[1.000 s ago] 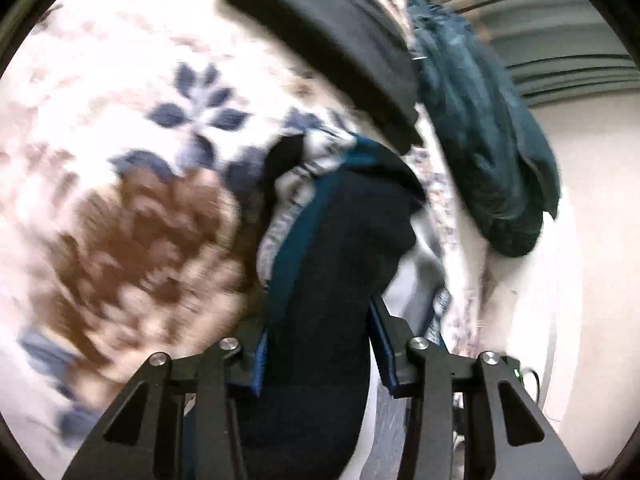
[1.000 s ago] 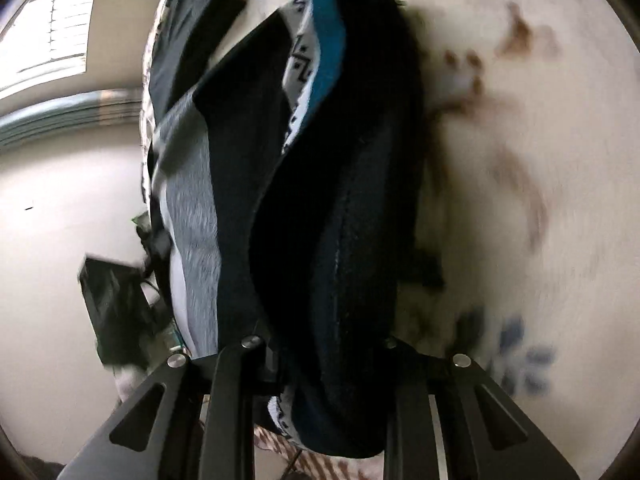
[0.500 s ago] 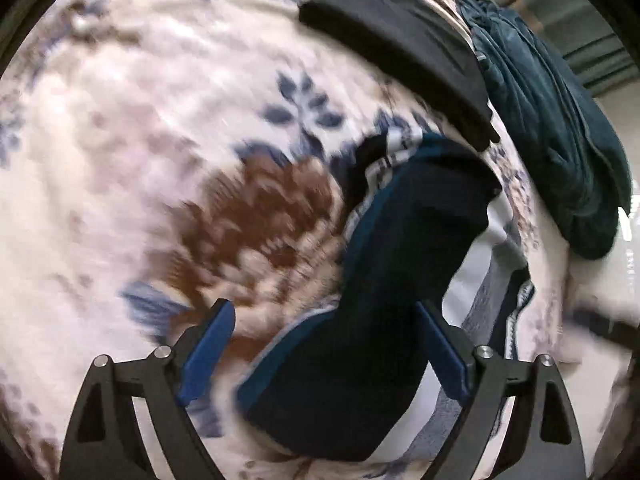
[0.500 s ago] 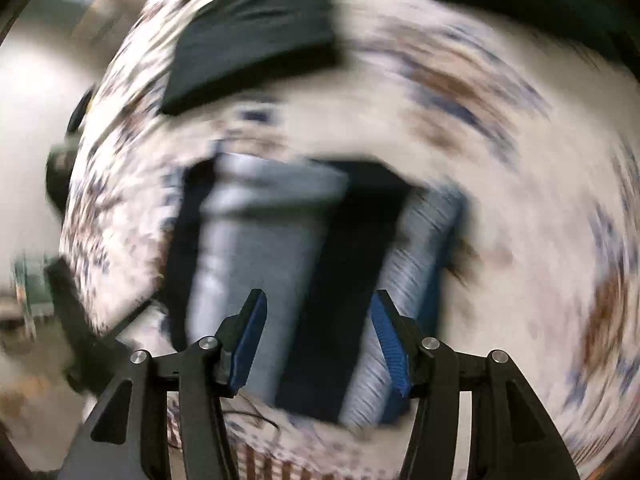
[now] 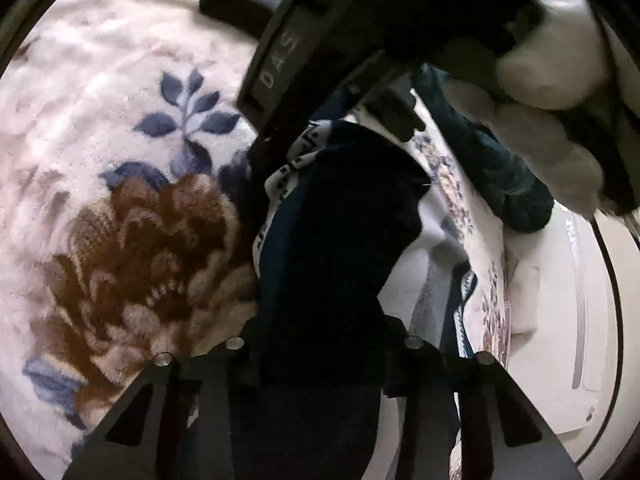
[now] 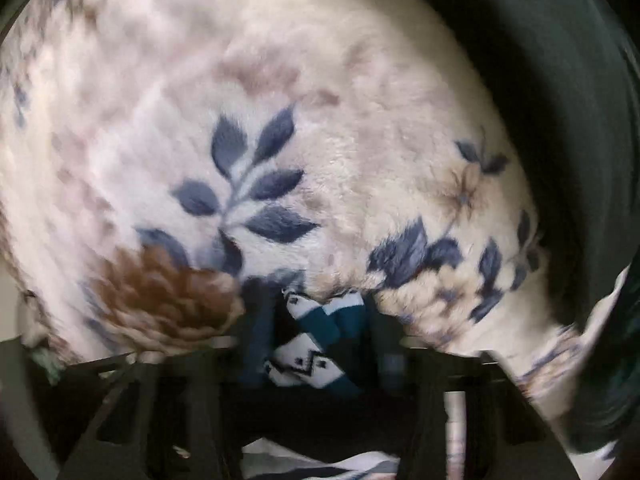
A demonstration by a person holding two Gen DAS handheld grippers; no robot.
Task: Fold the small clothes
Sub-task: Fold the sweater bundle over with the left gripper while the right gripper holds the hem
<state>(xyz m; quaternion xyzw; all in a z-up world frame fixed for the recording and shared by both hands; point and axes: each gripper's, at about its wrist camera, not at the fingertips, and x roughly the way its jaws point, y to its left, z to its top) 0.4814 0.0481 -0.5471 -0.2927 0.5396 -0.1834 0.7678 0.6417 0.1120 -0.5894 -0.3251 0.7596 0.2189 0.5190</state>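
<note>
Raised letters reading "DAS" stood on the black body of the right hand-held gripper (image 5: 280, 60), seen from the left wrist; no other text was legible.

The small garment (image 5: 340, 216) is dark navy with a teal stripe and a white band of black diamond shapes. Bunched into a thick fold, it runs up from between the left jaws and out ahead of them. Its patterned band (image 6: 316, 344) sits between the right jaws.
</note>
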